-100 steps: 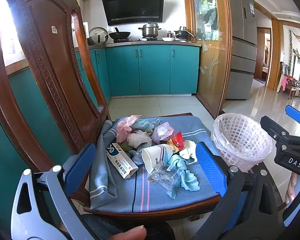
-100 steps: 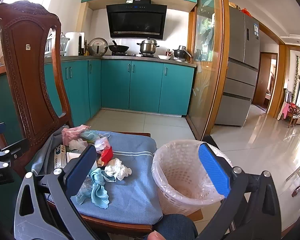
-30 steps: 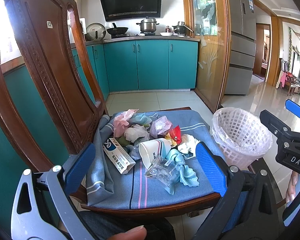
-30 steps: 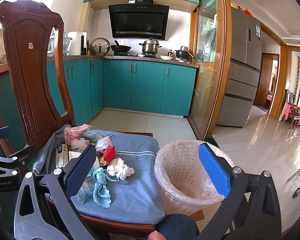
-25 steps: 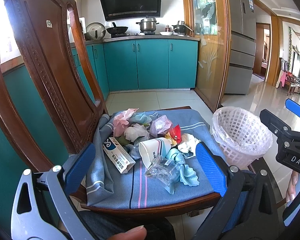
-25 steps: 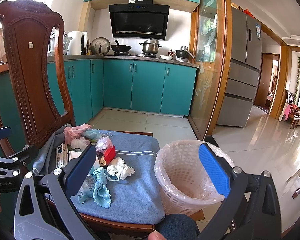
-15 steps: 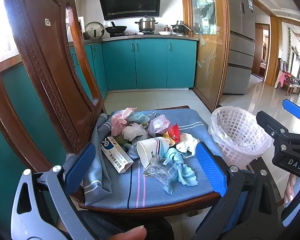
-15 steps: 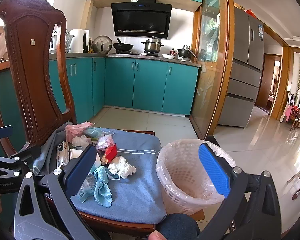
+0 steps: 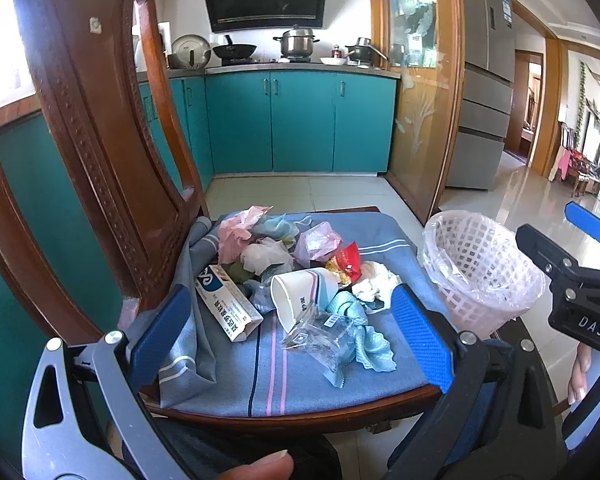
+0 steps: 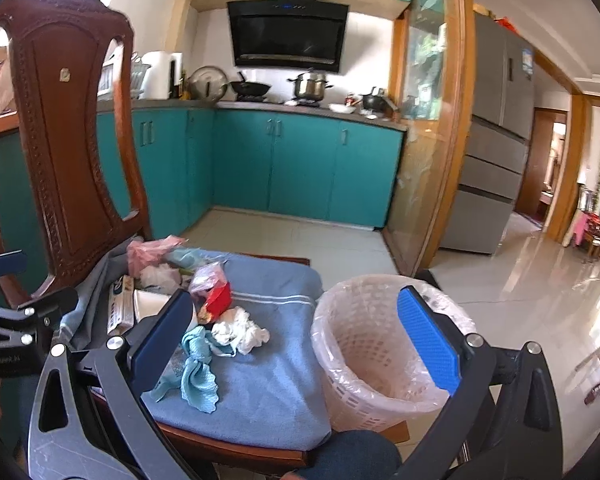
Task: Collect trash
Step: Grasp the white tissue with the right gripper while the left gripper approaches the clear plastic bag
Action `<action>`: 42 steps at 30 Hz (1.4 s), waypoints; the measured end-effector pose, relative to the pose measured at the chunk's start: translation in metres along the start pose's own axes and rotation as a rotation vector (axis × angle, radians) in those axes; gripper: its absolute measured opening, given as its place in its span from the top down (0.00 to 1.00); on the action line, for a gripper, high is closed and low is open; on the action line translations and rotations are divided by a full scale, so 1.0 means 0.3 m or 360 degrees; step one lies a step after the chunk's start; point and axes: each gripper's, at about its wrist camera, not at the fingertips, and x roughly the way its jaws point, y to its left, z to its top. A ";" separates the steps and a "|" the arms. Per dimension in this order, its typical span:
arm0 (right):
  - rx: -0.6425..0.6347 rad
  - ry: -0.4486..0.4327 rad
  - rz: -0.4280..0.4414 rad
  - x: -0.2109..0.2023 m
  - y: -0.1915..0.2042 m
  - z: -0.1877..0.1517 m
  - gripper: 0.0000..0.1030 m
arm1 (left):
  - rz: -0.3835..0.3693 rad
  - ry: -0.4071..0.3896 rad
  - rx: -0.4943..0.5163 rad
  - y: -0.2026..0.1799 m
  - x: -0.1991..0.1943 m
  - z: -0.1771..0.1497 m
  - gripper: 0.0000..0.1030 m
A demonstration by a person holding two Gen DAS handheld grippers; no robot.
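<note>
A heap of trash lies on the blue cloth of a wooden chair seat (image 9: 384, 236): a white paper cup (image 9: 300, 292) on its side, a toothpaste box (image 9: 228, 308), clear crumpled plastic (image 9: 324, 340), a light blue rag (image 9: 364, 340) (image 10: 198, 376), a white tissue wad (image 10: 240, 332), a red wrapper (image 9: 348, 258) and pink and white bags (image 9: 240, 232). A white lattice bin (image 9: 480, 268) (image 10: 376, 352) with a clear liner stands at the seat's right end. My left gripper (image 9: 292, 336) hovers open before the heap. My right gripper (image 10: 296, 340) hangs open, empty, between the heap and the bin.
The chair's tall carved backrest (image 9: 92, 128) rises on the left. Teal kitchen cabinets (image 9: 300, 120) with pots line the far wall, a glass door (image 9: 416, 104) and a grey fridge (image 9: 484, 112) stand to the right. Glossy tiled floor (image 10: 540, 292) spreads beyond. A thumb (image 9: 252, 466) shows at the bottom edge.
Both grippers have drifted slightly upward and toward the seat, so the heap and bin sit a little lower in view. Both stay open and nothing on the seat has moved.
</note>
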 end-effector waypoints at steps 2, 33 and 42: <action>-0.0031 0.0019 0.0014 0.036 0.007 0.000 0.03 | 0.0033 0.0043 -0.0018 0.014 0.030 -0.015 0.03; -0.0317 0.0926 0.0798 0.824 0.157 -0.215 0.44 | 0.0159 0.0490 -0.0218 -0.052 0.379 -0.147 0.08; -0.0294 0.0868 0.0716 0.731 0.106 -0.207 0.68 | 0.0202 0.0549 -0.0219 -0.082 0.402 -0.169 0.06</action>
